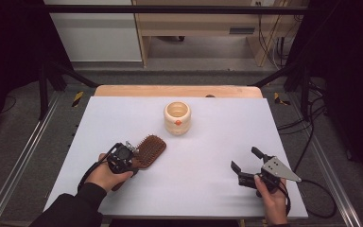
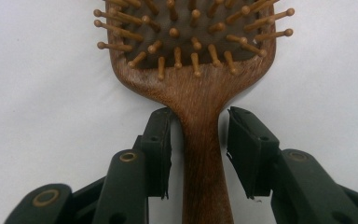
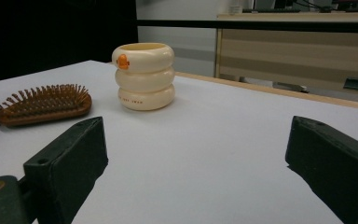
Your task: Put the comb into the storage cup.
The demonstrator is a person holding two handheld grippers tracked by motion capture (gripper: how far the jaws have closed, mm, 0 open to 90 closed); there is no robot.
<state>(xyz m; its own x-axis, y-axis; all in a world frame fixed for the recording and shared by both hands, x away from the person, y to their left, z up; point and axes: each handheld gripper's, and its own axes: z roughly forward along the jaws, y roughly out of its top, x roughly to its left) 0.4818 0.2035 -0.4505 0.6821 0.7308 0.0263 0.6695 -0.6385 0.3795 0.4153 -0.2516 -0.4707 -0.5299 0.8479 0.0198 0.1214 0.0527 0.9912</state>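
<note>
Wooden hairbrush (image 2: 200,93): lies bristles-up on the white table (image 1: 208,189), at its near left part, head pointing away from the person and a little to the right. In the left gripper view its head is cut off by the top edge and the end of its handle by the bottom edge; in the high view the handle is hidden under the gripper.

Left gripper (image 2: 199,140): jaws stand to either side of the handle's neck, just below the head. The left jaw looks to touch the wood or very nearly; a thin strip of table shows between the right jaw and the handle. Narrowly parted, not clamped. The person's left hand (image 1: 105,174) holds it, dark sleeve cut off at the bottom edge.

Cream ribbed cup (image 1: 177,117): upright, three stacked rings, orange mark on its side; past the brush, toward the table's middle, well apart from it. Small lettering low on its wall is too small to read.

Right gripper (image 1: 246,160): at the near right of the table, jaws spread wide, with bare table between them; well apart from brush and cup.
</note>
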